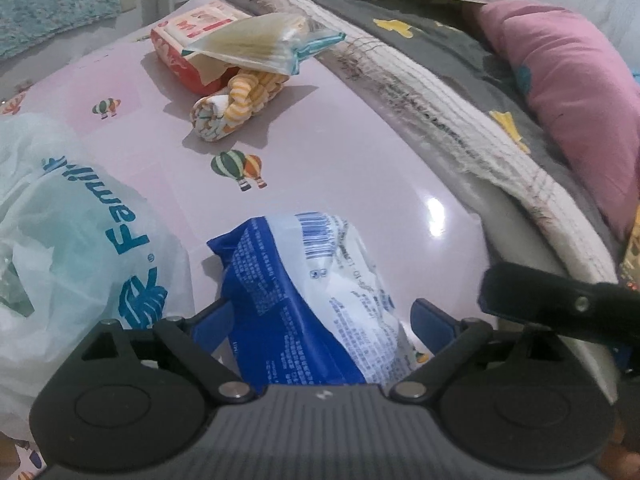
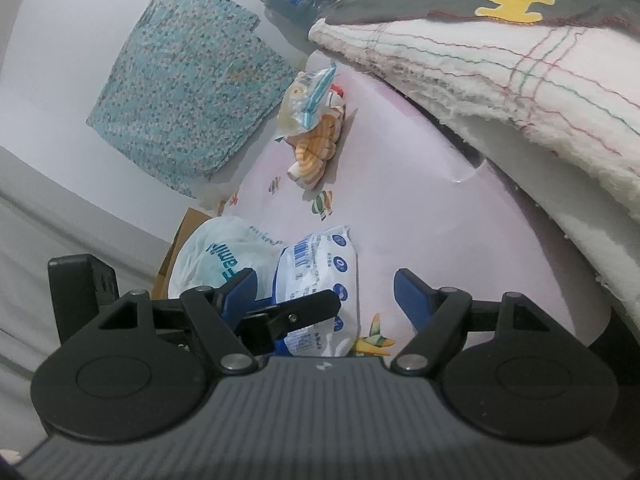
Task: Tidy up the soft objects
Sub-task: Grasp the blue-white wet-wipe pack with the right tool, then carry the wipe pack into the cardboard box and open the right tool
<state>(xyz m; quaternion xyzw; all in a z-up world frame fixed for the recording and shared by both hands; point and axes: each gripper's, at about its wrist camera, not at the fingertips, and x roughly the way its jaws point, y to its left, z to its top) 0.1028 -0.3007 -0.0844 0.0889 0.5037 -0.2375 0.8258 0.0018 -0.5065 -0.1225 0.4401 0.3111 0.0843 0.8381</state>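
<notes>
A soft blue-and-white packet (image 1: pixel 316 300) lies on the pink bed sheet (image 1: pixel 340 140). My left gripper (image 1: pixel 323 321) stands open around it: the left pad is at the packet's blue edge and the right pad is clear of it. A black finger (image 1: pixel 560 304) of my right gripper pokes in from the right. In the right wrist view my right gripper (image 2: pixel 326 292) is open just short of the same packet (image 2: pixel 324 268), with nothing gripped. One black finger (image 2: pixel 296 312) of the left gripper crosses in front of the packet.
A white plastic bag (image 1: pixel 72 240) with teal print lies left of the packet. Farther back are rolled striped cloths (image 1: pixel 236 104), a red-and-white pack (image 1: pixel 188 40) and a clear zip bag (image 1: pixel 260 40). Folded blankets (image 1: pixel 440 100) and a pink pillow (image 1: pixel 572 92) bound the right. A teal rug (image 2: pixel 188 92) lies on the floor.
</notes>
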